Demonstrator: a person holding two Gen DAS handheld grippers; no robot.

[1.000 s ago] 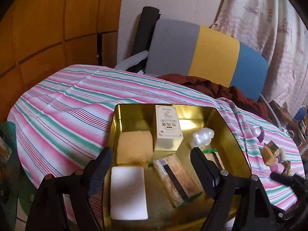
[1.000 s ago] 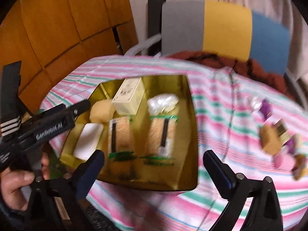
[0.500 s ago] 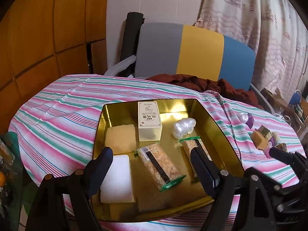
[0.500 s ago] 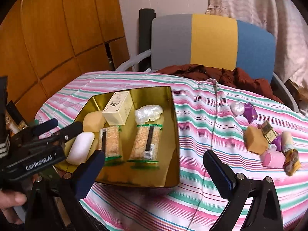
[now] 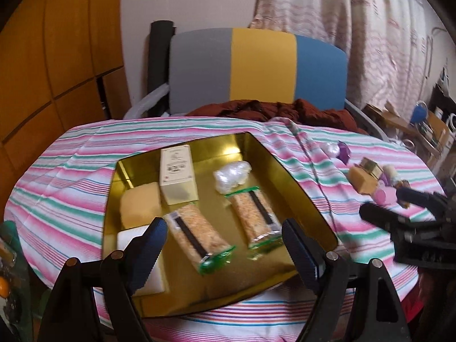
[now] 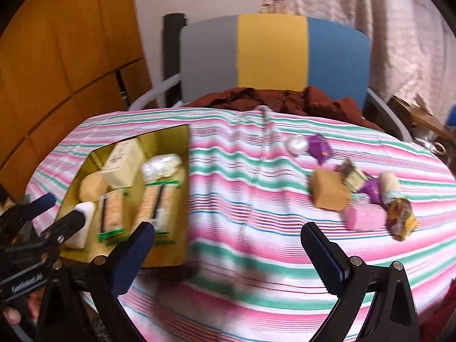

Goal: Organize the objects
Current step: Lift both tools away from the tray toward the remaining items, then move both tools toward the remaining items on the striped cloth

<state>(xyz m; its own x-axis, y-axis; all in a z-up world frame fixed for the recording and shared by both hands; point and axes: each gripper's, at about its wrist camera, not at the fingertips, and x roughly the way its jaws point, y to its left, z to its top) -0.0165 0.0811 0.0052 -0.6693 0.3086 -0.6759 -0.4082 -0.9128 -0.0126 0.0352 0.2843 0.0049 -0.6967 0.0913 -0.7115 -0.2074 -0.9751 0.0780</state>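
At the far left of the striped tablecloth (image 5: 71, 171) sits a gold tray (image 5: 285, 171), its near edge hanging a little past the table's rim. Inside it, from left to right: a white block (image 5: 128, 235) at the near left corner with a yellow sponge (image 5: 139, 203) just behind it, a cream box (image 5: 178, 173) standing toward the back, then two clear snack packets (image 5: 196, 239) with green ends lying side by side, the right one (image 5: 252, 213) just in front of a crinkled clear wrapper (image 5: 232, 175).

The left gripper (image 5: 222, 252) hovers above the tray's near edge, its blue-padded fingers spread wide with nothing between them; the left finger (image 5: 148, 245) overlaps the white block in the picture, though contact cannot be judged.

Further right, bare cloth separates the tray from a loose cluster of small things: a white wrapped sweet (image 6: 296, 144) and a purple wrapper (image 6: 320, 146) toward the back, then a tan box (image 6: 329, 193), a small gold-trimmed box (image 6: 352, 175) touching it, a pink cylinder (image 6: 363, 218), another purple wrapper (image 6: 370, 189), a pale roll (image 6: 390, 183) and a yellow patterned packet (image 6: 401, 218) at the far right.

The right gripper (image 6: 228, 245) hangs over the bare cloth between tray and cluster, fingers wide apart and holding nothing. Behind the table stands a chair (image 6: 270, 51) with a grey, yellow and blue back and a dark red cloth (image 6: 285, 99) heaped on its seat.
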